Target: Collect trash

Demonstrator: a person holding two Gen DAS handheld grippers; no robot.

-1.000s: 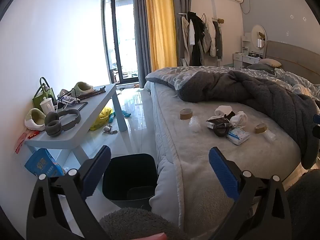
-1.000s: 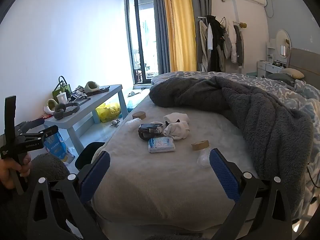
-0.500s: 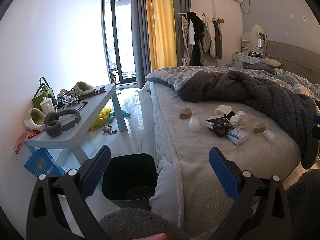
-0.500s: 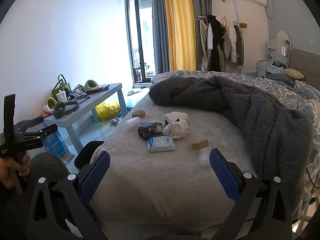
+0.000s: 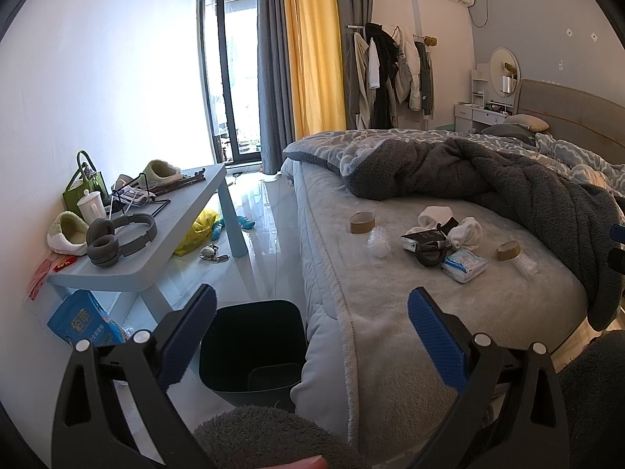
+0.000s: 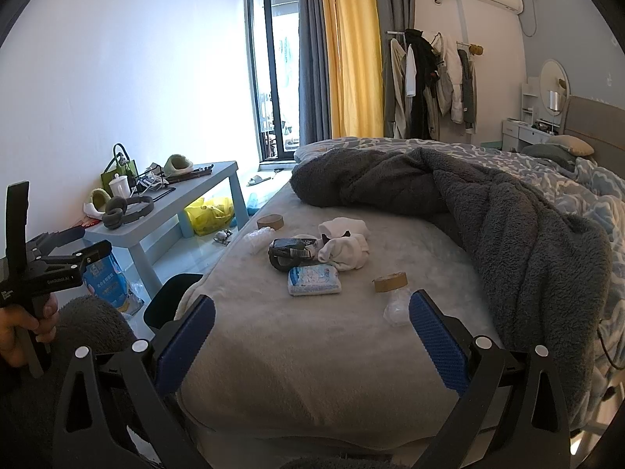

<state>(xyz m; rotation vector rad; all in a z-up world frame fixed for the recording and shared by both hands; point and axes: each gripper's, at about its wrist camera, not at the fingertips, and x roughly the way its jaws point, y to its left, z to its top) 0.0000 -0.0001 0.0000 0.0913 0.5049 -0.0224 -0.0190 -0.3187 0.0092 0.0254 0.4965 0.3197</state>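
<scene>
Bedroom light comes from a balcony door at the far end, and a wide bed (image 6: 351, 351) with a pale grey fleece cover fills most of both views. Along the bed's near-left part lies the trash. A cardboard tape core (image 6: 270, 220) sits closest to the left edge, with a crumpled clear plastic wrap (image 6: 258, 239) just beside it. Toward the middle, a black packet (image 6: 291, 252) touches a bundle of white socks (image 6: 345, 248), and a blue-and-white tissue pack (image 6: 314, 279) lies just in front of them. A second tape core (image 6: 390, 281) rests nearer the rumpled dark blanket (image 6: 508, 215), with another bit of clear plastic (image 6: 396, 306) against it.

On the floor, tight against the bed's left edge, stands a black trash bin (image 5: 254, 344), its mouth open. Beyond it a light blue bench (image 5: 164, 226) runs along the wall, carrying grey headphones (image 5: 117, 236), a white cup (image 5: 90, 205), a green bag (image 5: 84, 185) and slippers.

The left gripper (image 5: 310, 336) hangs above the bin and the bed's edge, blue pads spread wide with nothing between them. The right gripper (image 6: 312, 332) hovers over the bed's near edge, equally wide and empty, well short of the trash. A hand (image 6: 23, 328) grips the left tool's handle in the right wrist view.
</scene>
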